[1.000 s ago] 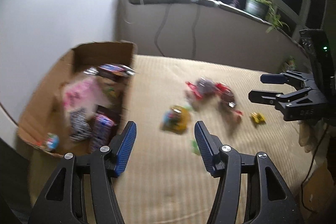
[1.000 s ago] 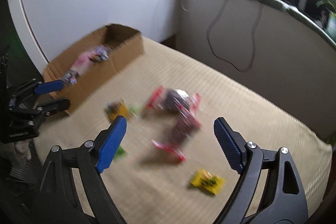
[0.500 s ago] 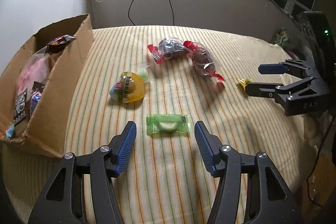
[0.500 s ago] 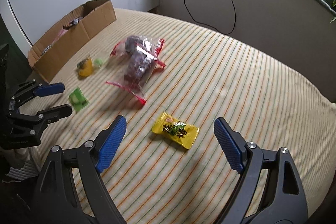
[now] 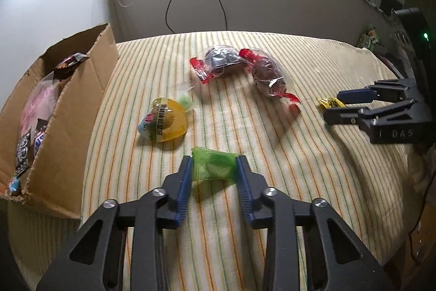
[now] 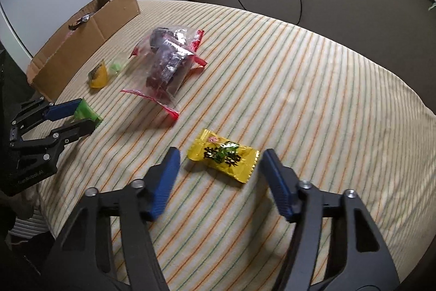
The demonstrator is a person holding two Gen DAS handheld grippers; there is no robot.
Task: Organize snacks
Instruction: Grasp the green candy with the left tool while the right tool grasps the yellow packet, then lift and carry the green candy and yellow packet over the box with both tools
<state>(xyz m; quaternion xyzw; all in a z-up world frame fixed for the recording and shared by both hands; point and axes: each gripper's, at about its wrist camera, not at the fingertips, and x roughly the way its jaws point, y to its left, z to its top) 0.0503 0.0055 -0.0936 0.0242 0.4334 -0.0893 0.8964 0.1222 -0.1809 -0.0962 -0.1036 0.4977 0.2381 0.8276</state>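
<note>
1. My left gripper (image 5: 213,168) has just been closing, and its blue pads now press both ends of the green candy packet (image 5: 212,167), crumpling it against the striped cloth (image 5: 272,154).
2. My right gripper (image 6: 219,168) has also just been closing; its jaws stand apart with the yellow candy packet (image 6: 224,154) lying between them, neither pad touching it.
3. The cardboard box (image 5: 79,111) sits at the far left edge of the cloth, with wrapped snacks inside.
4. A yellow jelly cup (image 5: 166,123) lies just beyond my left gripper, between the box and two clear bags with red ends (image 5: 239,67), which rest mid-cloth, touching each other.
</note>
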